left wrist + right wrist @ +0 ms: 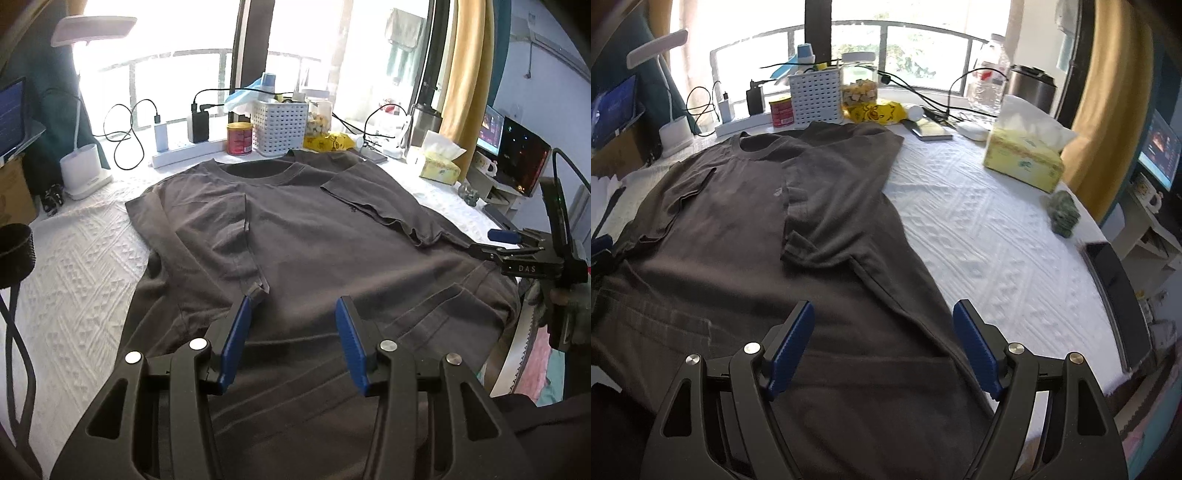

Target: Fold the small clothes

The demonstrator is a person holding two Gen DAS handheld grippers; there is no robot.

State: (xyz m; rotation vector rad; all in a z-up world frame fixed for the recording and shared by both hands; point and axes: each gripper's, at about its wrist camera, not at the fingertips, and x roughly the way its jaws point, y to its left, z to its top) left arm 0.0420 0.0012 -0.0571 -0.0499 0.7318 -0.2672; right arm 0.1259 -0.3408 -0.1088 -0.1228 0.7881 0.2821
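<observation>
From the left wrist, the dark shirt (314,236) lies flat on the white table cover (85,258), both sleeves folded inward. The left gripper (291,314) hangs over its lower part, jaws apart, holding nothing.

From the right wrist, the right gripper (882,321) is likewise released above the hem. A one-sided pinch could drag the folded sleeves askew.
</observation>
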